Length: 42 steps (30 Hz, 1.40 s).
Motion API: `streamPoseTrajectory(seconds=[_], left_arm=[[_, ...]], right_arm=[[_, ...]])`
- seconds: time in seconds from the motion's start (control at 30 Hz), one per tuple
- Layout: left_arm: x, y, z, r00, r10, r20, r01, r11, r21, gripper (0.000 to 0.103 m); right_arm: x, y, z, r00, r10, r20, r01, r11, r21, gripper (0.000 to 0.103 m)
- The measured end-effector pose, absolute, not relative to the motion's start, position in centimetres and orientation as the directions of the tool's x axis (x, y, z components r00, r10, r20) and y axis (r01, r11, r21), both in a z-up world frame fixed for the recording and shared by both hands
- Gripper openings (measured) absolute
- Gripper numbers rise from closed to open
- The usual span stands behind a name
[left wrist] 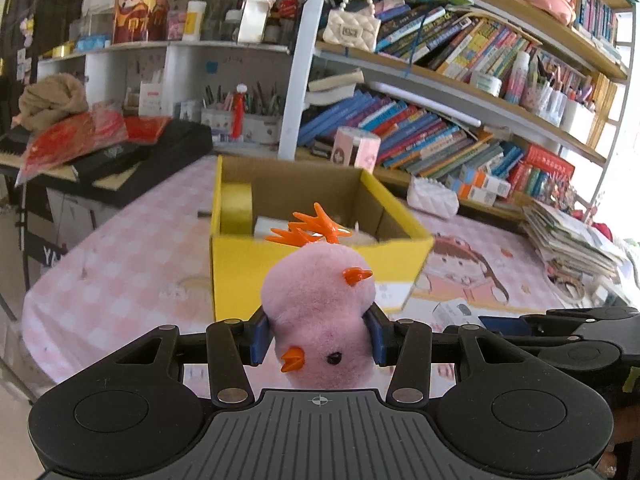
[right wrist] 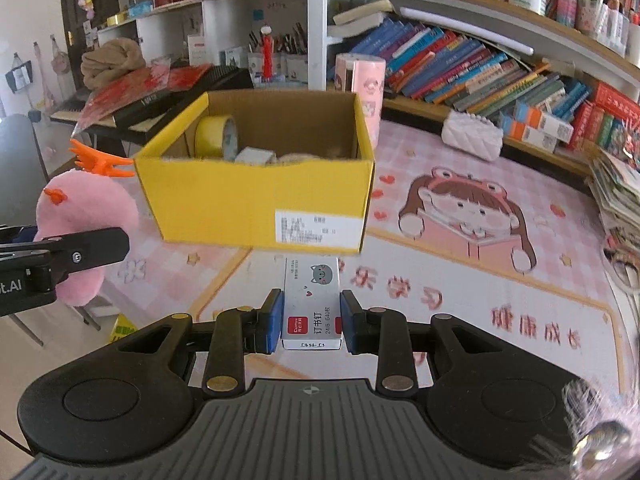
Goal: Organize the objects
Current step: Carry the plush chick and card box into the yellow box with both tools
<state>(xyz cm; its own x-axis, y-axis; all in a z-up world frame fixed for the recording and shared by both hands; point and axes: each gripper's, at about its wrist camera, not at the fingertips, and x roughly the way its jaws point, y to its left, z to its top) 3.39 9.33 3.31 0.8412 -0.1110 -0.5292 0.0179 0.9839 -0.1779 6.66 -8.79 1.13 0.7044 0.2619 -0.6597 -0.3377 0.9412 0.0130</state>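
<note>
Crowded bookshelves (left wrist: 440,136), white quilted purse (right wrist: 472,140), keyboard (left wrist: 120,160), pink cartoon tablecloth (right wrist: 500,280)

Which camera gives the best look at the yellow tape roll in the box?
The right wrist view: the tape roll shows its round face and core. The left wrist view shows only its edge behind the box wall.

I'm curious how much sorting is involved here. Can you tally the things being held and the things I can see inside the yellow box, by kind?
Pink plush chick, in the left hand-held gripper: 1
Staple box, in the right hand-held gripper: 1
Yellow tape roll, in the yellow box: 1
Small whitish item, partly hidden: 1
Tan item, partly hidden: 1
Total: 5
</note>
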Motion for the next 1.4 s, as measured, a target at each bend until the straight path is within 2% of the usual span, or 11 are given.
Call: streamPoseTrajectory(seconds=[0.37,0.67,1.13,1.4], left_arm=[[10.0,9.1,5.3,0.885,-0.045,-0.463,-0.021,0.99,-0.136,0.045],[15.6,8.5,3.9,0.869,0.008,-0.495,-0.065,0.993,-0.098,0.045],[20.2,7.4,0.5,0.804,0.08,-0.589,-0.102,0.995,-0.003,0.045],[21.0,7.8,-0.7,0.775,0.099,-0.624,-0.118,0.993,0.011,0.045]], right_arm=[[13.9,-7.5,4.0,0.76,0.318,-0.566,-0.394,0.919,-0.013,0.028],[20.2,-6.1,3.7,0.769,0.342,-0.54,-0.453,0.888,-0.083,0.028],[25.2,-3.6,-0.5,0.694,0.368,-0.619,-0.599,0.772,-0.213,0.028],[26.5,-3.1,-1.7,0.648,0.377,-0.661,-0.643,0.736,-0.211,0.028]])
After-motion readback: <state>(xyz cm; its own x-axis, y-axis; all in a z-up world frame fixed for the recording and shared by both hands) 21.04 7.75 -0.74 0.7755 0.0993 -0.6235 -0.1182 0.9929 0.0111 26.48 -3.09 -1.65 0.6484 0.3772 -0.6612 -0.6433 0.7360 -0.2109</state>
